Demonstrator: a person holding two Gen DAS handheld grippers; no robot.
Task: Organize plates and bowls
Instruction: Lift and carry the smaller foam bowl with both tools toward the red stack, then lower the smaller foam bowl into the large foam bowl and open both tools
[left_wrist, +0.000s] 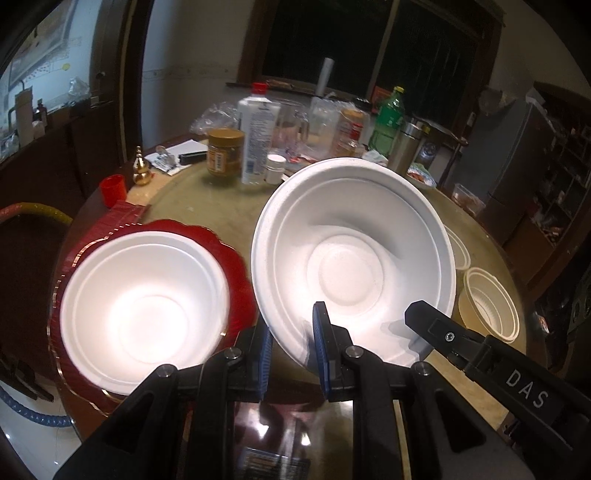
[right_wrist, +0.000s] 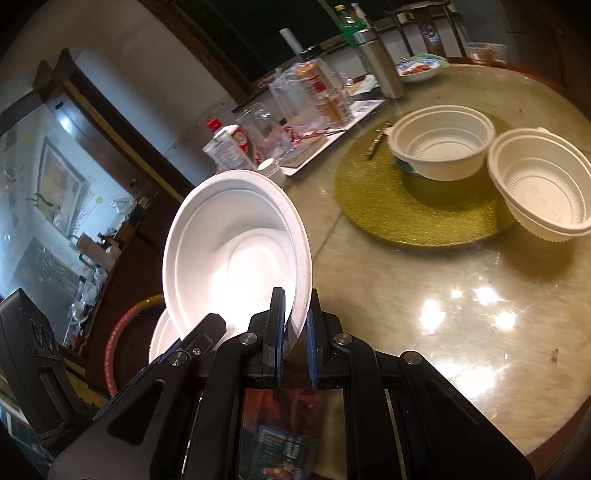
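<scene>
A white foam bowl (left_wrist: 351, 258) (right_wrist: 236, 243) hangs tilted above the table, its opening towards both cameras. My left gripper (left_wrist: 293, 350) is shut on its near rim, blue pads either side of the edge. My right gripper (right_wrist: 295, 328) is shut on the same bowl's rim, and in the left wrist view it shows as a black finger (left_wrist: 424, 314) at the bowl's lower right. A second white bowl (left_wrist: 147, 306) (right_wrist: 162, 332) rests on a red scalloped plate (left_wrist: 236, 258) to the left. Two cream ribbed bowls (right_wrist: 439, 144) (right_wrist: 543, 184) stand on a gold round mat (right_wrist: 388, 206).
The round marble table (right_wrist: 443, 314) carries a clutter at its far side: a peanut-butter jar (left_wrist: 225, 155), a white bottle with a red cap (left_wrist: 258, 136), a green bottle (left_wrist: 388, 118), a steel flask (right_wrist: 380, 66). A red cup (left_wrist: 112, 190) stands at the left edge.
</scene>
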